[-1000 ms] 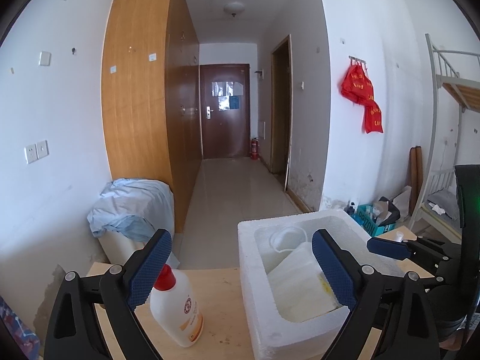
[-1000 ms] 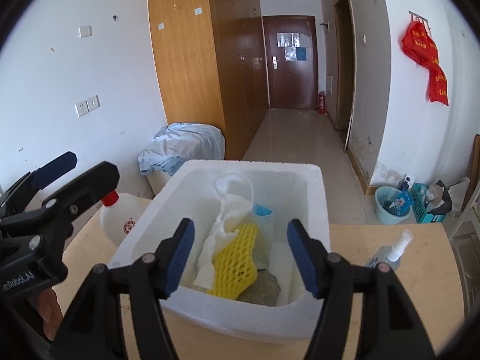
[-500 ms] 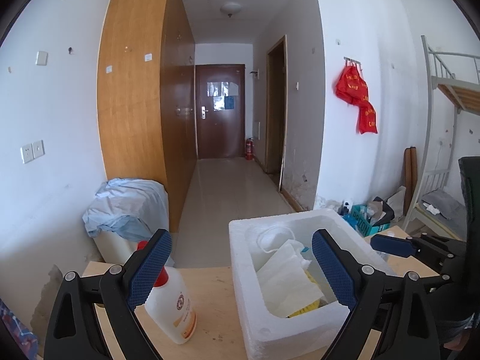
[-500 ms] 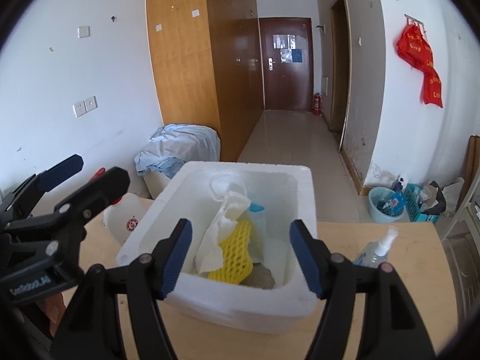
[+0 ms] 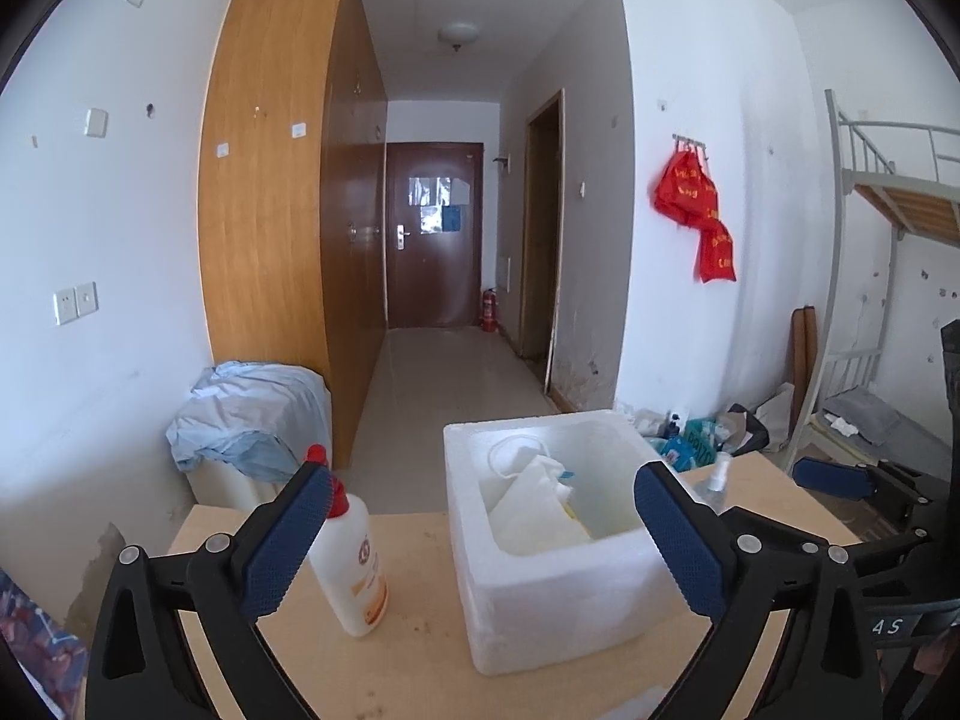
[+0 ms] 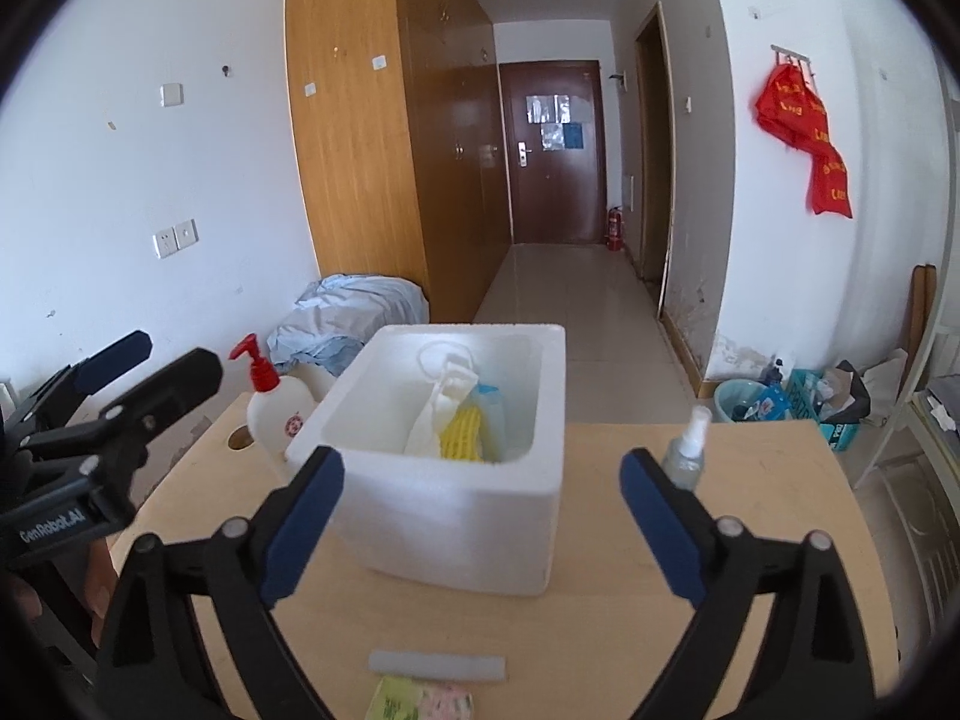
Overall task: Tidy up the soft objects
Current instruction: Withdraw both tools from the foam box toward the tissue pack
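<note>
A white foam box (image 6: 480,510) stands on the wooden table (image 6: 750,540); it also shows in the left wrist view (image 5: 558,606). Inside lie a white cloth (image 6: 441,414), a yellow foam net (image 6: 462,435) and a blue item. A grey foam tube (image 6: 437,666) and a yellow-pink sponge (image 6: 420,702) lie on the table near the front edge. My right gripper (image 6: 480,528) is open and empty, in front of the box. My left gripper (image 5: 480,540) is open and empty, also short of the box.
A white bottle with a red pump (image 6: 273,408) stands left of the box, next to a round hole in the table. A small spray bottle (image 6: 687,450) stands right of the box. A bin under blue cloth (image 5: 252,420) stands beyond the table. A bunk bed is at right.
Both grippers have pulled back and away from the foam box, which now looks smaller. The grey tube and the sponge have come into the right wrist view.
</note>
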{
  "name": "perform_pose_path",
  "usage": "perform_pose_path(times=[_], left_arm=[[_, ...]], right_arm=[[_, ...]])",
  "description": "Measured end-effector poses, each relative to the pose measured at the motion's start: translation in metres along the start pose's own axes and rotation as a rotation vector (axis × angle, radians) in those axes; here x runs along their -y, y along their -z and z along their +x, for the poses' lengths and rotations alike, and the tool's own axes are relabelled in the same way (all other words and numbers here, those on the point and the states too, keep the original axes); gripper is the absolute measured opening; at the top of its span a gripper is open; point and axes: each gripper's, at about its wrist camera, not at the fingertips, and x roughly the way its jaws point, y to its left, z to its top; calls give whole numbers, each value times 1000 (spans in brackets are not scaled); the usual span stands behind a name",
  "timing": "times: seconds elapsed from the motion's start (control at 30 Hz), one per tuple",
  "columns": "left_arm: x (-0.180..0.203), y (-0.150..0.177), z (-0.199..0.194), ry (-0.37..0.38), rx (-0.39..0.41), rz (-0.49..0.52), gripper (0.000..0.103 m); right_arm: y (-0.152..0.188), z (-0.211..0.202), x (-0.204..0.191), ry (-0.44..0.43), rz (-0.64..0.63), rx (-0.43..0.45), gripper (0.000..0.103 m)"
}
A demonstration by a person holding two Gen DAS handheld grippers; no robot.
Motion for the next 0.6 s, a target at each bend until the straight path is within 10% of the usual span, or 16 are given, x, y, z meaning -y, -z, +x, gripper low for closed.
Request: perform_pose_path(times=[0.6], left_arm=[[11,28,-98,31,19,3,103]], right_arm=[[44,-72,-17,-25,20,67,97]])
